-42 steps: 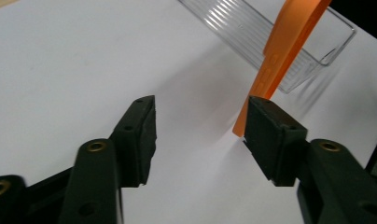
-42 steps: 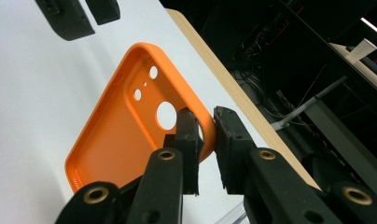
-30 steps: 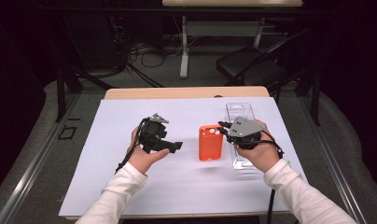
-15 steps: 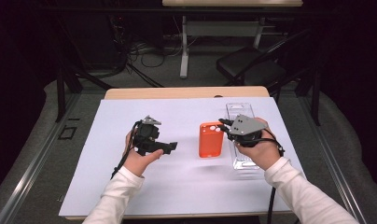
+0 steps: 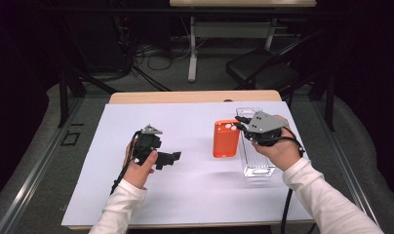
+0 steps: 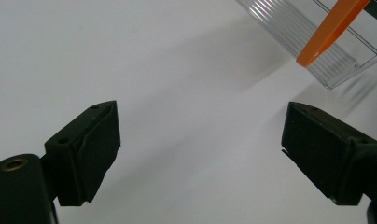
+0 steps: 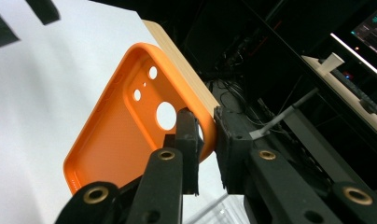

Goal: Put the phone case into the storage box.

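White table sheet [image 5: 195,195]; orange phone case [image 7: 130,126], camera cutouts, raised rim.

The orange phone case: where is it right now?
In the high view the phone case is right of centre on the white sheet, beside the clear tray. The right gripper is clamped on its edge.

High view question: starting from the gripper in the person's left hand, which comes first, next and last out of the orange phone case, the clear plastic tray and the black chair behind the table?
From the left gripper:
1. Orange phone case, to its right, held by the right gripper.
2. Clear plastic tray, further right, beyond the case.
3. Black chair, on the floor past the table's far edge.
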`<action>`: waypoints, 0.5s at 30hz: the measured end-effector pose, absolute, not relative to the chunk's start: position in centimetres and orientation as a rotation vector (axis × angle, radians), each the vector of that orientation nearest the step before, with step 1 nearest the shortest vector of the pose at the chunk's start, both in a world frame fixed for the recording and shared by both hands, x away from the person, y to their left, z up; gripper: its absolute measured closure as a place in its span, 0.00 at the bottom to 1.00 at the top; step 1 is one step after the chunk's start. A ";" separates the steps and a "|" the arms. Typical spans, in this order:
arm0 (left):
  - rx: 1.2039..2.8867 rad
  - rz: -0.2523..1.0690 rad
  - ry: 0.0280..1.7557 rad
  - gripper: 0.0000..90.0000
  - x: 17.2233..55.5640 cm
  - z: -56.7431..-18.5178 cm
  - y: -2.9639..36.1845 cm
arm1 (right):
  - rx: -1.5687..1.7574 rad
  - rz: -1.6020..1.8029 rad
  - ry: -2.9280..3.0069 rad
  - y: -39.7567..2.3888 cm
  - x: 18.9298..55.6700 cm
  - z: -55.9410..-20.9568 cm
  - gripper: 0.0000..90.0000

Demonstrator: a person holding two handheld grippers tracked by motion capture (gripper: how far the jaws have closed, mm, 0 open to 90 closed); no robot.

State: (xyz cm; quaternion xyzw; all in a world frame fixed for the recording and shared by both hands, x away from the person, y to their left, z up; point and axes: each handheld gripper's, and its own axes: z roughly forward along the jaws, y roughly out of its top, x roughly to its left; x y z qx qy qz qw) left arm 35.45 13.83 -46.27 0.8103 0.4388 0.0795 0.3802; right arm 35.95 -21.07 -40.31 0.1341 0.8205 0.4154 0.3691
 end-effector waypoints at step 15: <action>2.056 0.174 1.119 0.13 35.1 -46.2 15.0 | 0.399 1.055 2.061 -23.8 36.3 -39.1 0.89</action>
